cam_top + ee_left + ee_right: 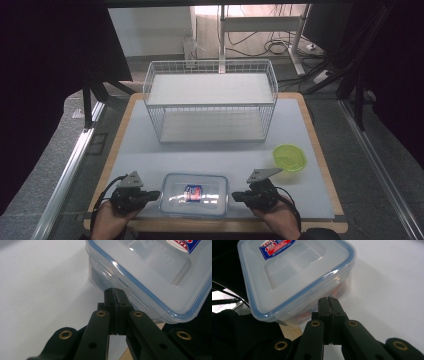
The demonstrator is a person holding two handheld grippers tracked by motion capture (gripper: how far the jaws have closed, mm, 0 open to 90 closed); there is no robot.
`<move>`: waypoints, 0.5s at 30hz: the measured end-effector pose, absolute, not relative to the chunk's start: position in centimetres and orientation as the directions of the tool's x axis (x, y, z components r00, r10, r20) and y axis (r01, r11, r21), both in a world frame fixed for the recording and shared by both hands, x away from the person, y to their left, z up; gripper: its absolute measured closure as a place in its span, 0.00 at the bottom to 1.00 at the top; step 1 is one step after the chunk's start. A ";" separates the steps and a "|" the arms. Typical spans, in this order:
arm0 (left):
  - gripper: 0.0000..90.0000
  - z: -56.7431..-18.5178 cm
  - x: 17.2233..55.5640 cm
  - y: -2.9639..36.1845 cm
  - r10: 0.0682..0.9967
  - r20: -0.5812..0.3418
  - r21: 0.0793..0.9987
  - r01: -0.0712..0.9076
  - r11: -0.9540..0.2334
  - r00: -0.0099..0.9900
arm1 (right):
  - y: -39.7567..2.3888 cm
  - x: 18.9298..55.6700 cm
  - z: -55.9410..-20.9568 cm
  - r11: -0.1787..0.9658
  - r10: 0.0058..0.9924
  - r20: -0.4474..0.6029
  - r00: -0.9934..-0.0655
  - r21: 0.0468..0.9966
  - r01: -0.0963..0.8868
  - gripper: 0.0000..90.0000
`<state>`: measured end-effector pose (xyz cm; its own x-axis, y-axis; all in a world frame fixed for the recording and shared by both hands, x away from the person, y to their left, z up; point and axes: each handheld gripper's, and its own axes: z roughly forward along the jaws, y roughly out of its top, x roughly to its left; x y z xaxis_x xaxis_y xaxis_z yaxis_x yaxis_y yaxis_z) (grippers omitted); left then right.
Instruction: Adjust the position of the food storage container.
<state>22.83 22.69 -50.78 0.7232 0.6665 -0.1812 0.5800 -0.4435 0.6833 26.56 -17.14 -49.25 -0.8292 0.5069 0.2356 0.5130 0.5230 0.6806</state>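
Low in the frame's centre sits the clear lidded container, near the table's front edge. The left gripper and right gripper flank its short ends, both jaws pinched shut on nothing, tips at the side latches. It looks like unlatching; next each tip must hook under a flap. The grey mat carries a wire basket at upper centre and a green lid at right; cables litter the floor beyond.

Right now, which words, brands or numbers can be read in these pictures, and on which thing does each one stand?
Sticker on the clear container's lid: red and blue, with white lettering too blurred to read.
No other text is visible in any view.
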 end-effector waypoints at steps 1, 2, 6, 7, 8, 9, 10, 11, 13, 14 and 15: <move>1.00 -50.8 22.9 22.5 0.663 -0.185 0.685 0.579 -0.443 0.725 | -17.2 26.5 -49.3 0.525 0.512 0.233 -0.826 0.677 0.516 1.00; 1.00 -50.8 22.9 22.5 0.663 -0.185 0.685 0.579 -0.443 0.725 | -17.2 26.5 -49.3 0.525 0.512 0.233 -0.826 0.677 0.516 1.00; 1.00 -50.8 23.5 21.6 0.668 -0.189 0.683 0.585 -0.437 0.720 | -17.7 26.3 -49.3 0.524 0.535 0.221 -0.815 0.671 0.525 1.00; 1.00 -50.9 23.7 21.3 0.674 -0.194 0.683 0.591 -0.429 0.713 | -17.8 26.3 -49.3 0.522 0.541 0.217 -0.812 0.670 0.527 1.00; 1.00 -50.9 23.8 21.1 0.675 -0.195 0.683 0.593 -0.427 0.711 | -18.0 26.4 -49.3 0.515 0.558 0.211 -0.802 0.670 0.535 1.00; 1.00 -50.9 24.0 20.9 0.677 -0.198 0.683 0.596 -0.423 0.709 | -18.0 26.4 -49.3 0.515 0.558 0.211 -0.802 0.670 0.535 1.00; 1.00 -51.0 24.4 20.5 0.676 -0.219 0.683 0.605 -0.409 0.703 | -18.2 26.6 -49.4 0.515 0.578 0.202 -0.791 0.662 0.545 1.00; 1.00 -51.0 24.5 20.4 0.676 -0.225 0.682 0.609 -0.404 0.702 | -18.3 26.7 -49.4 0.515 0.587 0.196 -0.785 0.658 0.549 1.00; 1.00 -51.0 24.9 19.9 0.675 -0.230 0.680 0.612 -0.404 0.701 | -18.4 26.9 -49.6 0.518 0.601 0.190 -0.776 0.646 0.560 1.00; 1.00 -51.0 25.1 19.7 0.680 -0.216 0.675 0.610 -0.415 0.701 | -18.5 27.0 -49.7 0.513 0.606 0.191 -0.772 0.648 0.563 1.00; 1.00 -51.0 25.1 19.7 0.680 -0.216 0.675 0.610 -0.415 0.701 | -18.5 27.0 -49.7 0.513 0.606 0.191 -0.772 0.648 0.563 1.00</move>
<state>25.09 19.69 -51.05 0.7010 0.6796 -0.2163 0.6103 -0.4147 0.6750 27.00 -18.52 -49.67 -0.7724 0.6056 0.1913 0.5627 0.5128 0.6484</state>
